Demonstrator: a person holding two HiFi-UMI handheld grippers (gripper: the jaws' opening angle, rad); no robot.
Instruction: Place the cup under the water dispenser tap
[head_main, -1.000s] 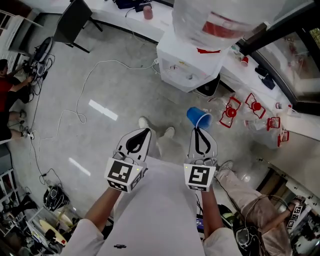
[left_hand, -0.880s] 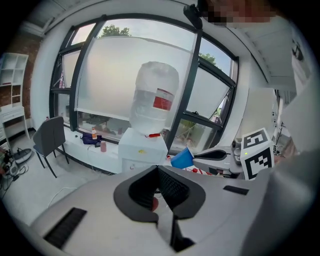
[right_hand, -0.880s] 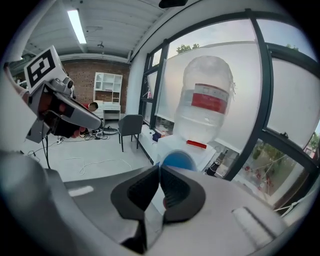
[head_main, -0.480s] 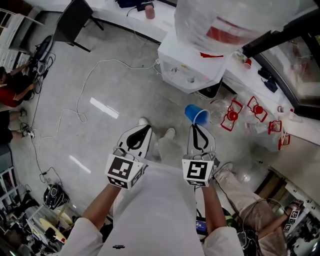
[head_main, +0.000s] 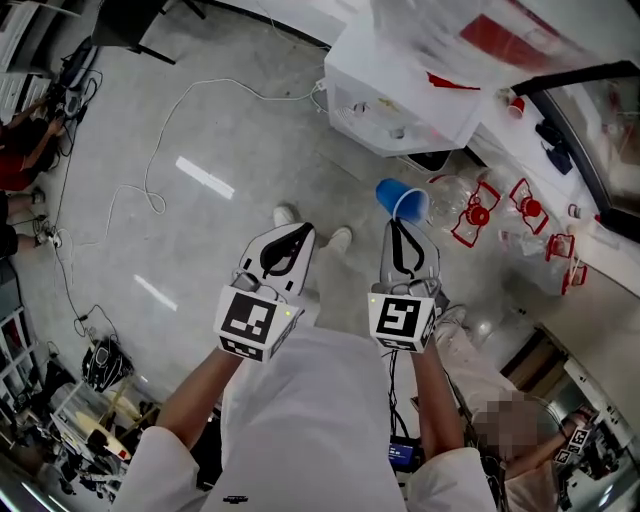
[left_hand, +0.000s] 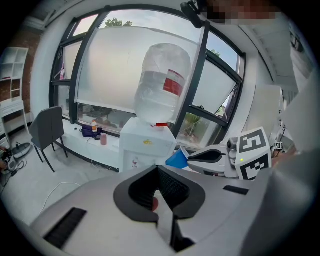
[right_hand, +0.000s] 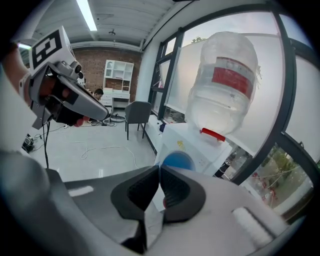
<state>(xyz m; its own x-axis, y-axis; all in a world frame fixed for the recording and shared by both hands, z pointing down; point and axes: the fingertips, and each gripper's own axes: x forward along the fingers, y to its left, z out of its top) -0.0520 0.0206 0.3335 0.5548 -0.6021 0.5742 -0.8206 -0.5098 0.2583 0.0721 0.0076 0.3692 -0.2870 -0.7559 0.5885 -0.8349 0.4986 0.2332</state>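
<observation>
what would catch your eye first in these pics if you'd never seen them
The bright blue cup stands out, pinched in the right gripper at the middle of the head view. Just beyond it is the white water dispenser, with a big clear bottle upside down on top.

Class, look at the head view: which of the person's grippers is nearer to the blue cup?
Right. The right gripper pinches the rim of the blue cup at its jaw tips. The left gripper is further to the person's left, clear of the cup, with its jaws together.

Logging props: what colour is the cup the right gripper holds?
The cup is blue, clearest in the head view.
</observation>
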